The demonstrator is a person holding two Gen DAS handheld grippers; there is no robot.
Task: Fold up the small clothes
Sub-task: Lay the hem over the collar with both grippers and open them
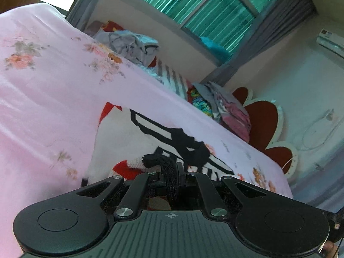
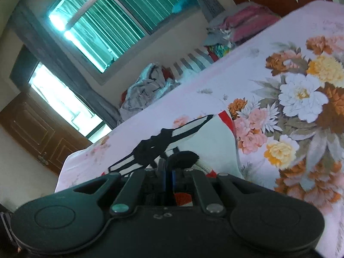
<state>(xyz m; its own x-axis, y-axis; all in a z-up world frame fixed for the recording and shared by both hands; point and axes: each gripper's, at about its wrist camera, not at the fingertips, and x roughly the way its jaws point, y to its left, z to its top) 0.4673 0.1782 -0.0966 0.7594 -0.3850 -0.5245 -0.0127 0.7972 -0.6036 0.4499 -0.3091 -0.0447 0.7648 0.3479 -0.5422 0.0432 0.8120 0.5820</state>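
A small white knitted garment (image 1: 126, 137) with red trim and a black pattern lies on the pink flowered bedsheet (image 1: 43, 90). My left gripper (image 1: 169, 169) is shut on the garment's black-edged hem, which bunches up between its fingers. In the right wrist view the same white garment (image 2: 206, 137) stretches ahead on the sheet, and my right gripper (image 2: 169, 167) is shut on another part of its black hem. The cloth is lifted at both held points; its near part is hidden behind the gripper bodies.
Piles of other clothes (image 1: 133, 45) and a striped cloth (image 1: 172, 79) lie along the bed's far side. A second heap (image 1: 228, 111) sits by the red-and-white headboard (image 1: 264, 124). A window (image 2: 111, 21) and a brown door (image 2: 32, 129) stand beyond the bed.
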